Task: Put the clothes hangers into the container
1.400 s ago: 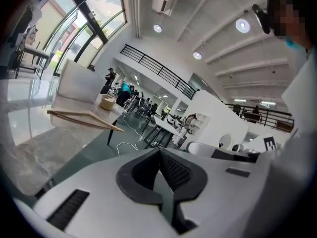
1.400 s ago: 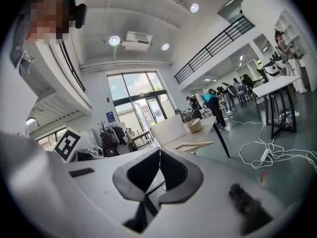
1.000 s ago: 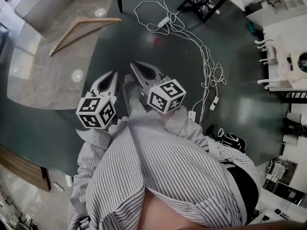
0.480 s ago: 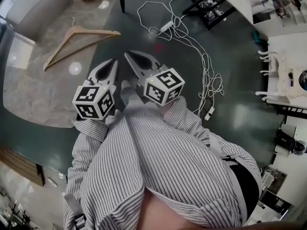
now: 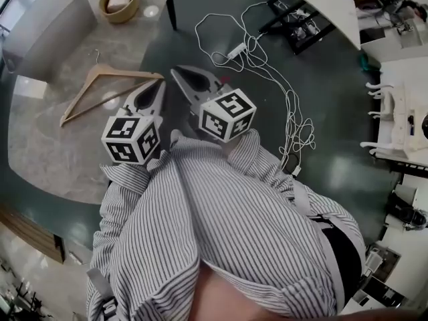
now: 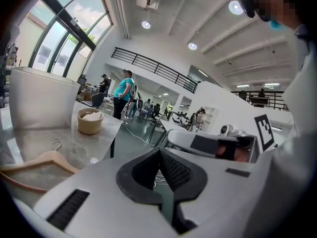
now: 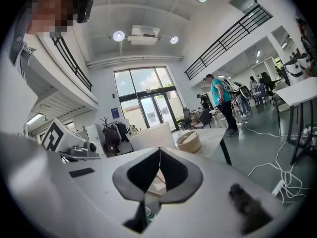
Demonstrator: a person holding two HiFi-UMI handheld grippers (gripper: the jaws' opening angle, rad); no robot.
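The wooden hanger (image 5: 79, 97) lies flat on the table (image 5: 53, 152), one tip at its edge. It looks light, stiff and smooth; best pinched near the hook. The left gripper (image 5: 159, 85) and right gripper (image 5: 174, 71) are closed and empty.

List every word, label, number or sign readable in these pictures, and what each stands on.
No readable words or numbers anywhere.
Black-and-white square markers on the white cube of the left gripper and the white cube of the right gripper: patterns, no letters.
Small blue sign beside the glass doors: too small to read.
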